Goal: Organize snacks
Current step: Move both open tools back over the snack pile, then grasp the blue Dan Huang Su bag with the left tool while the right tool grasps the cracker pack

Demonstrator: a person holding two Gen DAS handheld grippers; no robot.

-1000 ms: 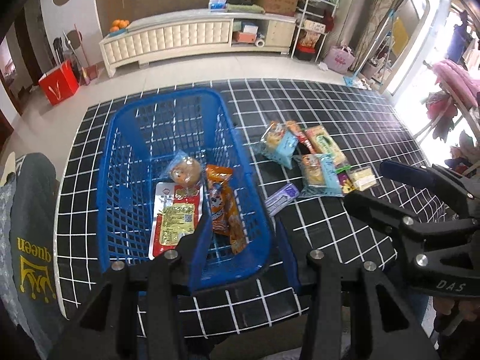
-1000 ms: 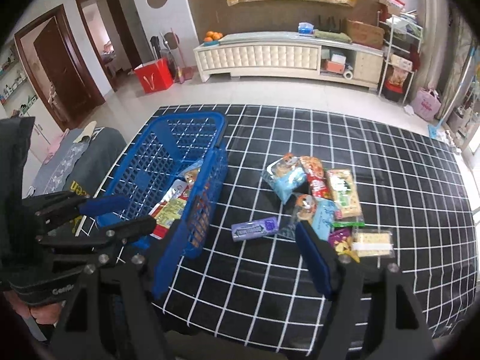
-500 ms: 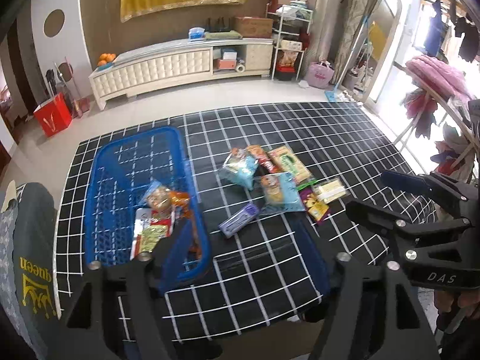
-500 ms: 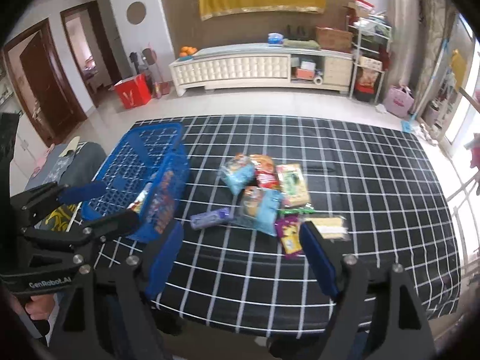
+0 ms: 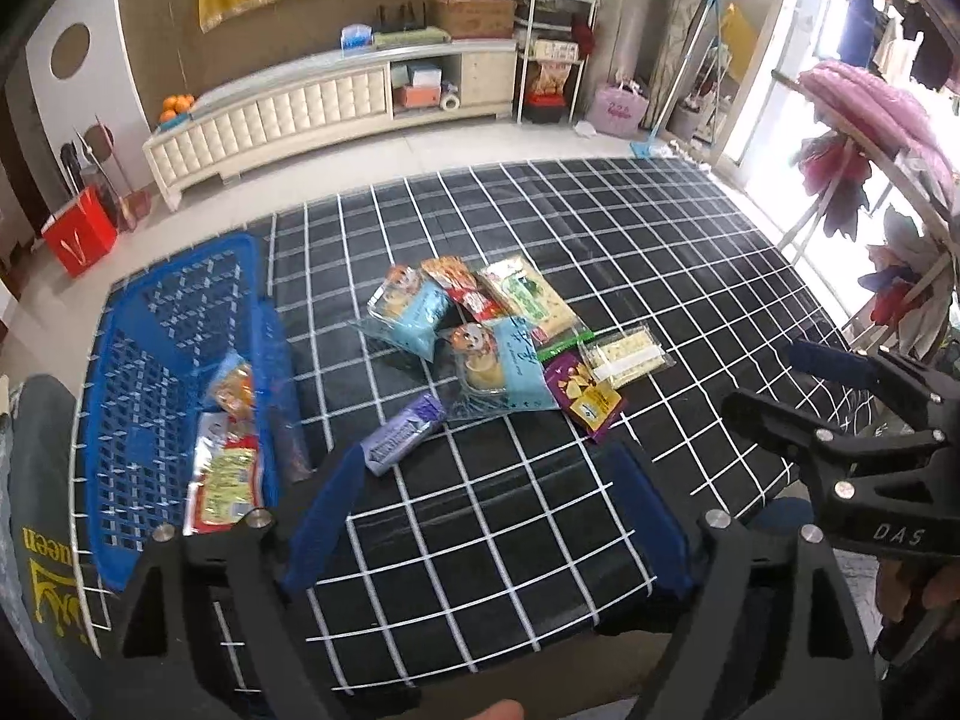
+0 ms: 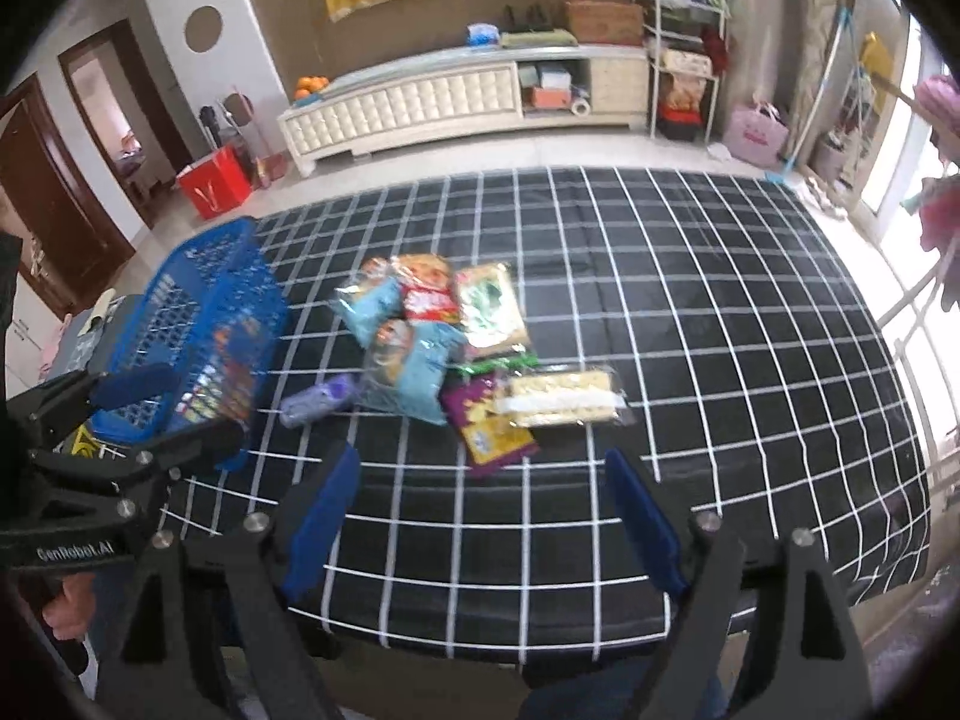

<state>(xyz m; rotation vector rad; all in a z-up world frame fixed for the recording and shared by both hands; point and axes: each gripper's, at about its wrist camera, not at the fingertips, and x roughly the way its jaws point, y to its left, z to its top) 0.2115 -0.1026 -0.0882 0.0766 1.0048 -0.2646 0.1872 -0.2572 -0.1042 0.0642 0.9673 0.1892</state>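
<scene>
A blue plastic basket (image 5: 138,312) (image 6: 204,276) stands at the table's left end with a few snack packs (image 5: 225,474) in it. A pile of snack packs (image 5: 480,348) (image 6: 432,324) lies mid-table, with a purple bar (image 5: 405,435) (image 6: 318,399), a purple pouch (image 5: 585,399) (image 6: 489,426) and a clear cracker pack (image 5: 624,357) (image 6: 564,396) at its near side. My left gripper (image 5: 486,516) is open and empty above the table's near edge. My right gripper (image 6: 483,510) is open and empty, to the right of the left one.
The table has a black cloth with white grid lines (image 5: 600,228). A grey cushion with yellow lettering (image 5: 42,540) sits left of the basket. A clothes rack (image 5: 870,138) stands at the right. A white cabinet (image 5: 312,108) lines the far wall.
Both grippers have pulled back from the table and shifted right. The left one has left the basket and now faces the snack pile. Both stayed open and empty.
</scene>
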